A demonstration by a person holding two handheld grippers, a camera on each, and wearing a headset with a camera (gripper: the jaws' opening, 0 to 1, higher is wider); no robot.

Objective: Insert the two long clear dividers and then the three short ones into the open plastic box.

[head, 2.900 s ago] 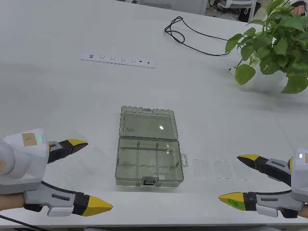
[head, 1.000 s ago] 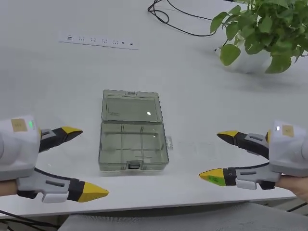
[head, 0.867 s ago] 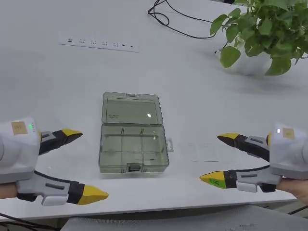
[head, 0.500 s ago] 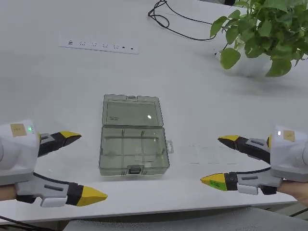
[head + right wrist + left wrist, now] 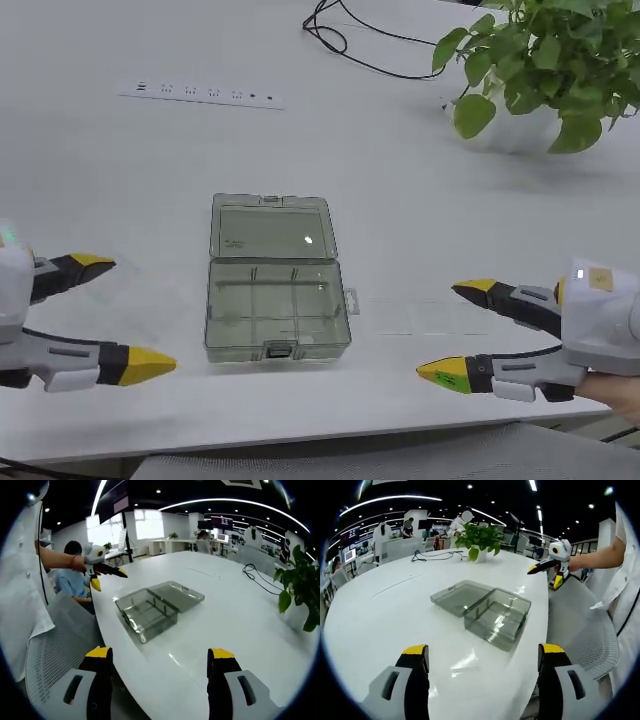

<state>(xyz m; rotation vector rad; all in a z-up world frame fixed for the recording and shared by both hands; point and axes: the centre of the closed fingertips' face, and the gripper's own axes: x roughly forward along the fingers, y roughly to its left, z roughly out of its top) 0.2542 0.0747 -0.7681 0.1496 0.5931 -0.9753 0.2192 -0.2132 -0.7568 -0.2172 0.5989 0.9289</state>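
Observation:
A smoky clear plastic box (image 5: pixel 278 310) lies open on the white table, its lid (image 5: pixel 268 228) flat behind it; dividers stand inside it in a grid. Short clear dividers (image 5: pixel 425 317) lie flat on the table just right of the box. My left gripper (image 5: pixel 105 315) hovers open to the left of the box, and my right gripper (image 5: pixel 460 330) hovers open to its right, near the loose dividers. The box also appears in the left gripper view (image 5: pixel 497 617) and in the right gripper view (image 5: pixel 146 612). Nothing is between either gripper's jaws.
A white power strip (image 5: pixel 200 95) lies at the far left of the table. A black cable (image 5: pixel 360 45) and a potted green plant (image 5: pixel 545 60) are at the back right. The table's front edge (image 5: pixel 330 430) runs just below the grippers.
My left gripper has drawn back to the left, away from the box. The right gripper has hardly moved. The box stays where it was.

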